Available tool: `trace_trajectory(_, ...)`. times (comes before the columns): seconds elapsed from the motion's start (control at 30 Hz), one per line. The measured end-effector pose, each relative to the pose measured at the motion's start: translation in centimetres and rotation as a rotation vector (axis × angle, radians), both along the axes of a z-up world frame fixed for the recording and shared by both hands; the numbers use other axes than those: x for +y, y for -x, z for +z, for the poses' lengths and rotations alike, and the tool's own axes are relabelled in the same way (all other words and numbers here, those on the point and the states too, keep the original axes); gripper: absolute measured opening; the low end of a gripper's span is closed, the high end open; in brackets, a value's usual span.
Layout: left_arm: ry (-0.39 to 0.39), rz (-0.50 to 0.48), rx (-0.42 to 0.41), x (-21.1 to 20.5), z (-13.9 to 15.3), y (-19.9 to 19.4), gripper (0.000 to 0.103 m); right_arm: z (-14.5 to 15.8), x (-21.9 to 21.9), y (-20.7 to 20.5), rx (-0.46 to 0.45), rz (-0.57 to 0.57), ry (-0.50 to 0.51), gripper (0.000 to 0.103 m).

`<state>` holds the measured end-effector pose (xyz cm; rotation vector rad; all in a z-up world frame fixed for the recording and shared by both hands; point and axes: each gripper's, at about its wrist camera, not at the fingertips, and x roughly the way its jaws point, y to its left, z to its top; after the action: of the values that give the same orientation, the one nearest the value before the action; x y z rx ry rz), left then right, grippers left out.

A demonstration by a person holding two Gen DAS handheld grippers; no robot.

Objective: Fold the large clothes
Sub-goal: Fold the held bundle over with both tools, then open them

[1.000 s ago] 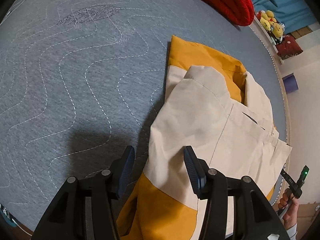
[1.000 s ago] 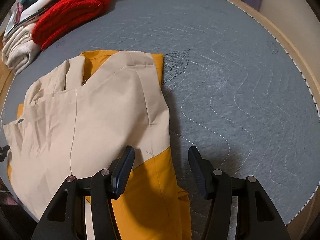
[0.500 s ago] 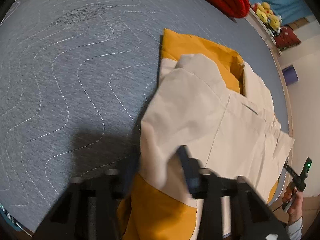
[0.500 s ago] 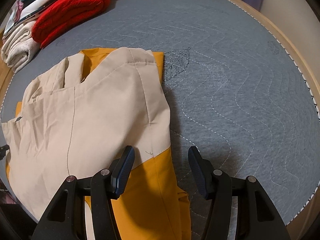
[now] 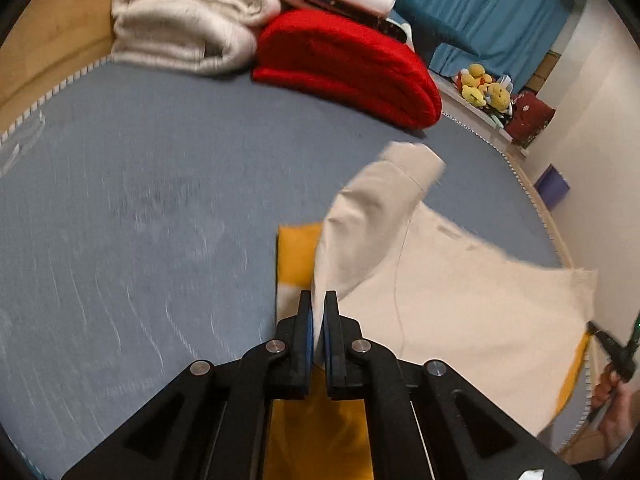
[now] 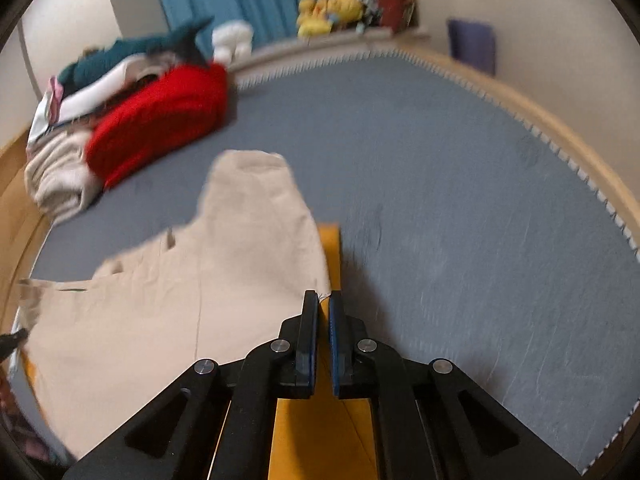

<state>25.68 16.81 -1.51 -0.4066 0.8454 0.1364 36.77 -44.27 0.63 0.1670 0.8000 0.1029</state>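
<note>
Garment (image 5: 460, 288), beige and yellow, is lying at the lower centre of the grey bed (image 5: 140, 240), one edge lifted. Left gripper (image 5: 317, 320) and right gripper (image 6: 323, 320) are each pinching that edge, jaws nearly shut. The thin cloth is perhaps slipping out if pulled unevenly. Only the left view is showing a hand (image 5: 612, 392) at lower right.

Motion blur smears the quilted mat (image 5: 160, 208), and the garment (image 6: 168, 312) runs past the frame's bottom edge.
</note>
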Motion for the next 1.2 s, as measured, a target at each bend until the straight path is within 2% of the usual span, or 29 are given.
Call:
trace_trajectory(0.17, -0.029, 0.022, 0.005, 0.7, -1.7, -3.3, 0.003, 0.2, 1.6, -2.9, -0.053, -0.058, 0.012, 0.005)
trace_trajectory(0.3, -0.019, 0.049, 0.091, 2.0, -5.1, -6.1, 0.003, -1.8, 3.5, -6.1, -0.02, -0.061, 0.06, 0.005)
trace_trajectory(0.4, -0.005, 0.063, 0.161, 2.5, -7.9, -7.5, 0.003, -4.4, 4.4, -8.3, 0.054, -0.064, 0.095, 0.005)
trace_trajectory(0.5, 0.016, 0.068, 0.252, 2.7, -11.1, -8.8, 0.004, -8.3, 4.9, -10.9, 0.188, -0.054, 0.122, 0.005)
trace_trajectory(0.57, 0.018, 0.066, 0.282, 2.4, -12.5, -9.2, 0.004, -11.0, 5.4, -12.0, 0.276, -0.027, 0.147, 0.005)
trace_trajectory(0.6, 0.001, 0.063, 0.287, 2.2, -12.8, -9.5, 0.004, -11.4, 5.6, -12.2, 0.284, -0.02, 0.161, 0.005)
trace_trajectory(0.7, -0.037, 0.06, 0.28, 1.8, -13.0, -9.8, 0.003, -12.1, 6.7, -13.0, 0.288, -0.008, 0.225, 0.005)
trace_trajectory(0.8, -0.051, 0.069, 0.278, 2.0, -12.6, -9.5, 0.011, -12.2, 6.8, -13.2, 0.293, -0.017, 0.225, 0.005)
trace_trajectory(0.87, -0.026, 0.071, 0.282, 2.4, -12.1, -9.1, 0.013, -11.9, 6.6, -13.1, 0.293, -0.018, 0.204, 0.007)
trace_trajectory(0.93, -0.02, 0.082, 0.274, 2.8, -10.8, -7.7, 0.02, -10.9, 5.6, -12.7, 0.3, -0.016, 0.157, 0.009)
trace_trajectory(0.97, -0.033, 0.097, 0.249, 2.9, -9.3, -6.6, 0.023, -10.3, 5.0, -12.3, 0.295, -0.02, 0.139, 0.014)
trace_trajectory(1.03, -0.041, 0.094, 0.205, 2.8, -7.0, -4.6, 0.03, -7.9, 3.5, -10.5, 0.243, -0.029, 0.104, 0.016)
trace_trajectory(1.13, -0.022, 0.021, 0.152, 1.5, -4.8, -2.0, 0.03, -4.8, 2.6, -7.4, 0.169, 0.005, 0.1, 0.023)
trace_trajectory(1.17, -0.006, -0.032, 0.141, 0.6, -4.3, -1.1, 0.03, -4.2, 2.6, -6.2, 0.158, 0.049, 0.094, 0.026)
trace_trajectory(1.2, 0.036, -0.126, 0.144, -0.8, -4.3, -0.1, 0.03, -4.1, 2.7, -5.3, 0.16, 0.086, 0.088, 0.026)
